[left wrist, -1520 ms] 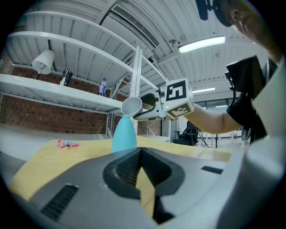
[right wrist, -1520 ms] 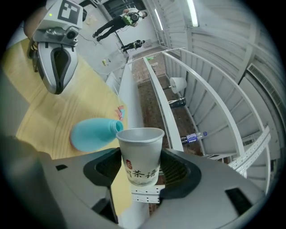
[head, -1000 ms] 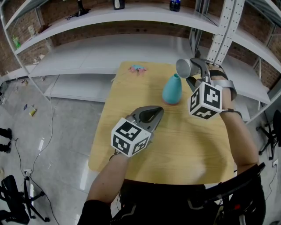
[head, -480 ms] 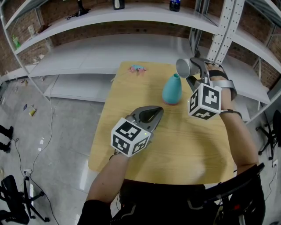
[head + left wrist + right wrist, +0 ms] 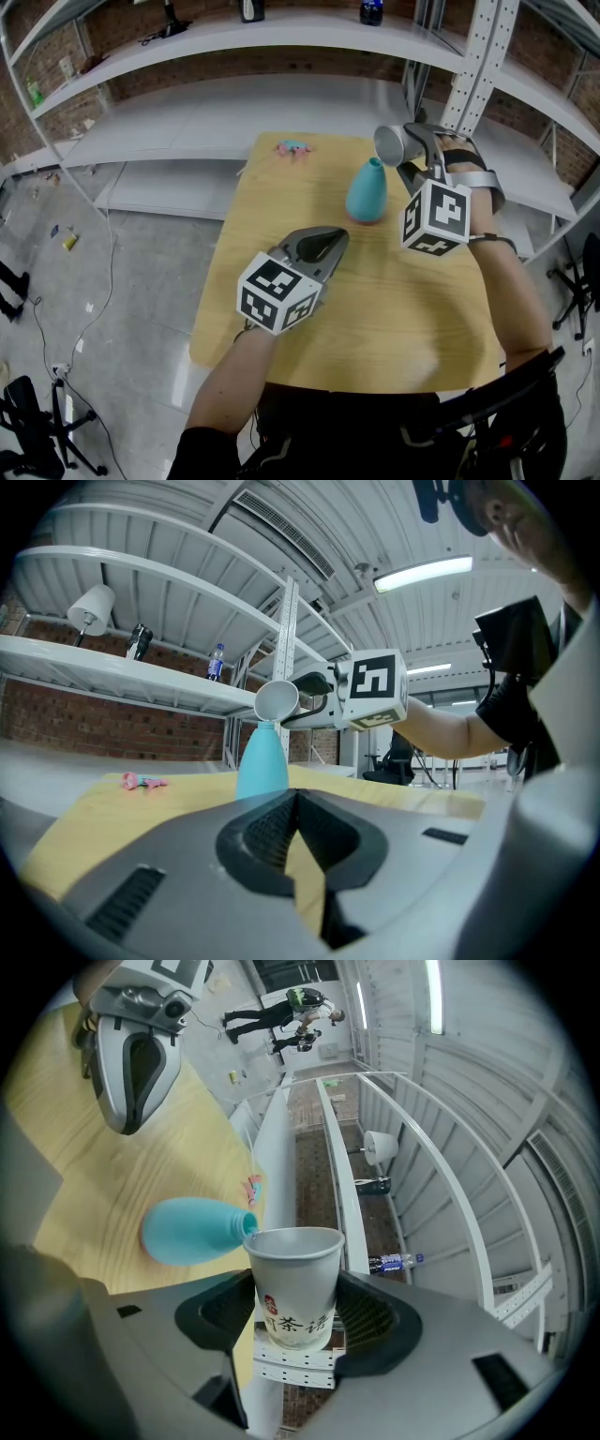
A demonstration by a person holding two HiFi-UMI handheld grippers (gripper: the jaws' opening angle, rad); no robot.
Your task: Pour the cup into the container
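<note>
- The paper cup [image 5: 291,1283] is clamped by its sides between the widely spread jaws of the right gripper [image 5: 295,1312], right of centre in the upper half of the head view. It is tipped over, with its rim at the mouth of the container.
- The cup's contents cannot be made out.
- The container [image 5: 367,191], a turquoise narrow-necked vase, is stood upright on the wooden table [image 5: 403,309], just below the cup. Its interior is not shown.
- The left gripper [image 5: 323,246] is held to the lower left of the vase, its jaws brought together.
- A small pink object [image 5: 293,147] is seen near the table's far edge, well apart from the vase.
</note>
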